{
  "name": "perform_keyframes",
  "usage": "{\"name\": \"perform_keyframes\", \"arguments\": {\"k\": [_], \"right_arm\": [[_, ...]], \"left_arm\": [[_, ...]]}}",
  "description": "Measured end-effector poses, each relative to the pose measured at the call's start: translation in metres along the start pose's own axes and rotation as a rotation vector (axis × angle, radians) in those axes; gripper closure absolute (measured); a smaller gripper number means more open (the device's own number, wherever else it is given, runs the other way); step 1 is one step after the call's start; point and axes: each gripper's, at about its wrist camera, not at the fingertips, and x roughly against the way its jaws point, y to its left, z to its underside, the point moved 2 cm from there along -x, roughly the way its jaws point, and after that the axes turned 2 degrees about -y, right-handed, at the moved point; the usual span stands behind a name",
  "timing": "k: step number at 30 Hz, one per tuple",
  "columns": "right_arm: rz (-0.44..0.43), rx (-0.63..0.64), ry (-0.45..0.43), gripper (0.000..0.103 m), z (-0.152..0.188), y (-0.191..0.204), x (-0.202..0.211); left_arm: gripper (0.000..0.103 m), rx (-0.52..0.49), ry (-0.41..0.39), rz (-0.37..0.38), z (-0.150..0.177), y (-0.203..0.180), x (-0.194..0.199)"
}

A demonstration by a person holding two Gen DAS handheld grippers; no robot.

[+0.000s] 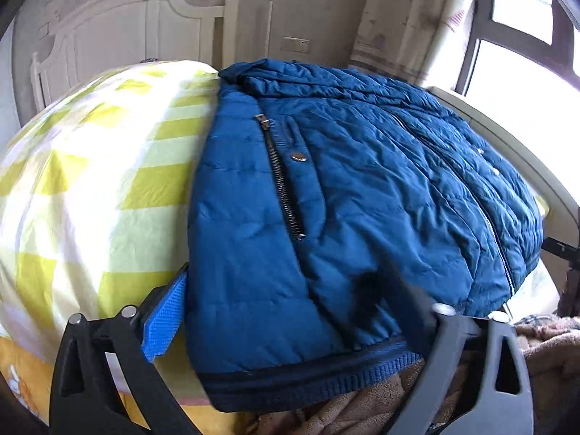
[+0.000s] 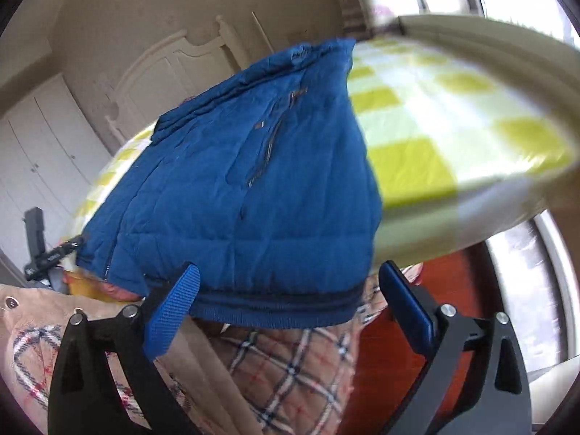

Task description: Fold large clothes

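Bed (image 1: 90, 181), yellow-and-white check cover: the landmark. Jacket (image 1: 344, 188), blue, quilted, lies folded on the bed's near part, ribbed hem (image 1: 308, 380) overhanging the near edge above a plaid-lined beige coat (image 2: 290, 369). Left gripper (image 1: 290, 330) and right gripper (image 2: 286, 304), both at the bed's near edge, jaws wide apart either side of the hem, pads not pressing it.

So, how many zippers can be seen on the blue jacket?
2 in the left wrist view: a dark pocket zipper on the blue jacket, and a long front zipper toward the window side. Others may be hidden.
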Motion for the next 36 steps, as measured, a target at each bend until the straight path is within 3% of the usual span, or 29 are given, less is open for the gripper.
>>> {"name": "perform_keyframes", "arguments": {"k": [2,8,10,13,19,20,21,22,23,24,28,30,34,36], "right_arm": [[-0.037,-0.023,-0.006,0.015,0.002,-0.006,-0.007],[-0.185,-0.100,-0.061,0.025,0.010,-0.035,-0.021],[-0.243,-0.089,-0.069,0.068,0.013,-0.026,-0.020],[-0.238,0.022,-0.076,0.092,0.015,-0.002,-0.003],[-0.281,0.136,-0.141,0.089,-0.010,0.032,0.032],[-0.269,0.142,-0.130,0.088,-0.012,0.034,0.028],[-0.247,0.150,-0.112,0.086,-0.013,0.037,0.021],[-0.237,0.154,-0.094,0.084,-0.012,0.038,0.017],[-0.227,0.158,-0.074,0.080,-0.009,0.040,0.011],[-0.206,0.165,-0.048,0.077,-0.005,0.041,0.004],[-0.198,0.152,-0.025,0.077,0.006,0.036,-0.006],[-0.202,0.137,-0.023,0.075,0.005,0.033,-0.008],[-0.204,0.138,-0.025,0.072,0.003,0.029,-0.010],[-0.202,0.141,-0.034,0.078,0.004,0.030,-0.010]], "left_arm": [[0.037,0.027,-0.007,0.011,-0.001,0.007,0.004],[0.069,0.104,-0.007,0.046,0.003,0.032,0.014],[0.075,0.104,-0.012,0.059,0.005,0.031,0.020],[0.080,0.068,-0.021,0.038,0.009,0.022,0.031],[0.076,0.085,0.008,0.049,0.010,0.029,0.026],[0.067,0.072,0.014,0.057,0.010,0.026,0.025],[0.042,0.048,0.023,0.057,0.010,0.023,0.024],[0.030,0.025,0.036,0.071,0.011,0.019,0.024],[0.011,0.015,0.057,0.079,0.014,0.016,0.022],[0.010,0.015,0.069,0.079,0.018,0.015,0.022],[0.012,0.110,0.082,0.148,0.033,0.027,0.012],[0.026,0.183,0.067,0.228,0.033,0.035,0.010],[0.041,0.284,0.064,0.338,0.032,0.049,0.002],[0.066,0.311,0.067,0.364,0.034,0.053,0.000]]}}
